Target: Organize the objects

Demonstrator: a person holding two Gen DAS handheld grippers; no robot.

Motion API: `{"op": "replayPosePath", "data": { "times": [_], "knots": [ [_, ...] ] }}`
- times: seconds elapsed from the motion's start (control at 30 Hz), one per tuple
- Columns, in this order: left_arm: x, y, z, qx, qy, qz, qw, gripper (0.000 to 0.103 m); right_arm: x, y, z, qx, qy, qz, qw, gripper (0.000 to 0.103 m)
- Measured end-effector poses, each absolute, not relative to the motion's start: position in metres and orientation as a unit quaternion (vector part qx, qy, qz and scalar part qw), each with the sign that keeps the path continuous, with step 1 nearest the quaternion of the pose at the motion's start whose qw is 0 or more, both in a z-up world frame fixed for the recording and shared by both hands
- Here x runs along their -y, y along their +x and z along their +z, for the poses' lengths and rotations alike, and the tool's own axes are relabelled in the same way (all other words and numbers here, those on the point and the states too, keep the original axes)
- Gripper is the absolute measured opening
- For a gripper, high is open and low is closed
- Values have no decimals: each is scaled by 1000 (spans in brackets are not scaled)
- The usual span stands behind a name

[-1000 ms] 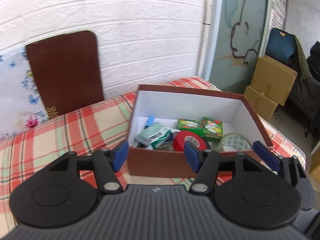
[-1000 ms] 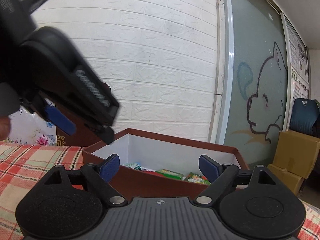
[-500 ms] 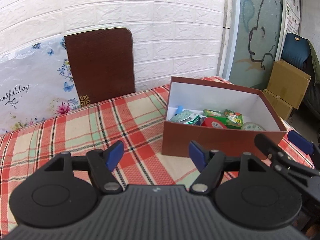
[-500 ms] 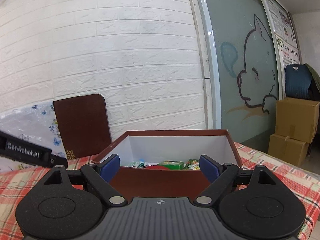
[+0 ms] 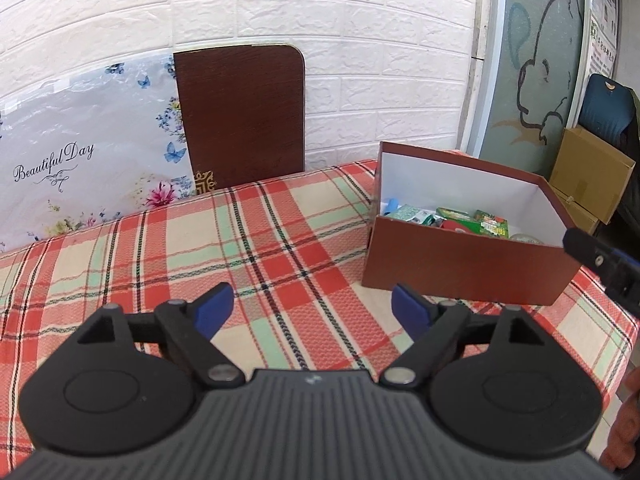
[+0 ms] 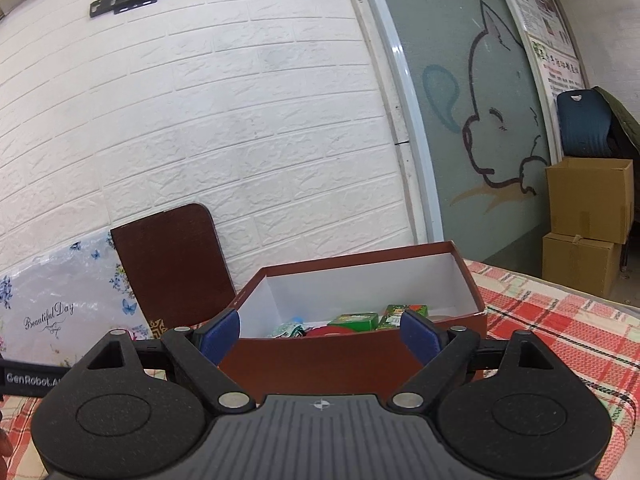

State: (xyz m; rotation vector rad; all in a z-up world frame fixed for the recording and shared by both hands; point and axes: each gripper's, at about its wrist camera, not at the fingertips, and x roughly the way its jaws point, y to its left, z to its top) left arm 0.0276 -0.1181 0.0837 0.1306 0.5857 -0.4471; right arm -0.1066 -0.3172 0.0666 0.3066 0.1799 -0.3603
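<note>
An open brown box (image 5: 464, 268) with a white inside stands on the plaid tablecloth (image 5: 248, 248) at the right. It holds green packets (image 5: 492, 224), a red tape roll (image 5: 454, 225) and other small items. My left gripper (image 5: 314, 310) is open and empty, over the cloth to the left of the box. My right gripper (image 6: 320, 334) is open and empty, just in front of the box's near wall (image 6: 352, 354). The green packets (image 6: 354, 320) show over that wall. Part of the right gripper (image 5: 604, 264) shows at the right edge of the left wrist view.
A dark brown board (image 5: 240, 112) and a floral "Beautiful Day" panel (image 5: 80, 148) lean on the white brick wall behind the table. Stacked cardboard boxes (image 6: 586, 224) and a blue chair (image 6: 586, 124) stand beyond the table's right edge.
My left gripper has pulled back and to the left, away from the box. My right gripper has drawn back a little; the left gripper has left its view.
</note>
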Motion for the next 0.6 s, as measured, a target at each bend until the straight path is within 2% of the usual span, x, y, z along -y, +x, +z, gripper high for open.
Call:
{"op": "replayPosePath", "data": {
  "times": [0.23,0.6],
  "knots": [
    [102,23,75,-296,56,-223,927,96,307,-118,74,-87,161,-155,971,88],
    [78,28,55,-325,47,-218,919,99,283,-115,72,-105,160,-131,973,89]
  ]
}}
